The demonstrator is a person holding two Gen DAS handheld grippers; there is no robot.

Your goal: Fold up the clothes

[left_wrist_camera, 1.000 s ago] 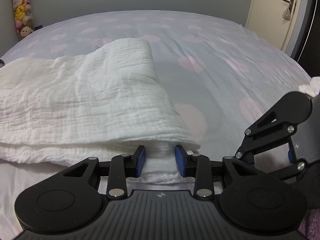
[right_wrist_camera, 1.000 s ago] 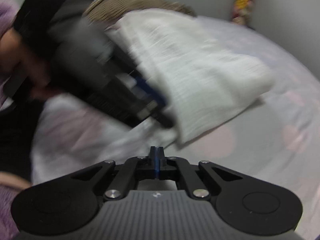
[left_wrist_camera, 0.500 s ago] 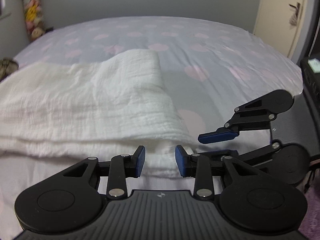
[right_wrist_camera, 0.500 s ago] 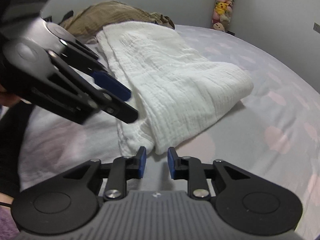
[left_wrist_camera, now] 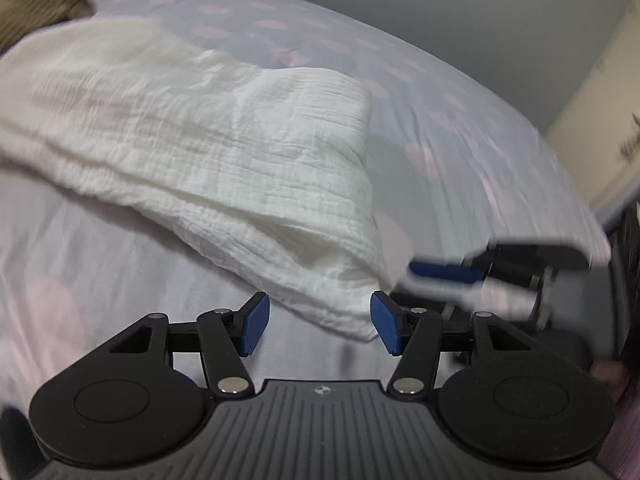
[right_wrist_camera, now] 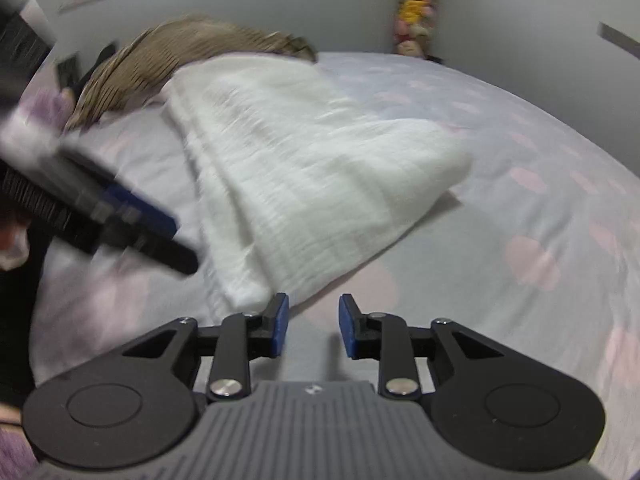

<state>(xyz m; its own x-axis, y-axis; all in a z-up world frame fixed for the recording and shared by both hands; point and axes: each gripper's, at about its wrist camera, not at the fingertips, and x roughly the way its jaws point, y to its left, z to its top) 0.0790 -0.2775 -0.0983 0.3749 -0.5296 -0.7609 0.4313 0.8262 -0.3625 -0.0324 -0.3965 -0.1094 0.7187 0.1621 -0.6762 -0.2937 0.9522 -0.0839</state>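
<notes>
Since before: left gripper [left_wrist_camera: 319, 329] released cloth [left_wrist_camera: 224, 148], jaws opening | right gripper [right_wrist_camera: 312, 326] opening, empty | you regrip the corner at 12 o'clock, all layers, on bed [left_wrist_camera: 460, 92].

The left tongs [left_wrist_camera: 320, 330] point steeply downward with the jaws opening; the blue pads [left_wrist_camera: 253, 330] stand apart without pressing on anything. The right tongs [right_wrist_camera: 313, 330] point downward with the jaws opening, nothing between them. In the left wrist view, the right tongs sit just right of the left tongs.
</notes>
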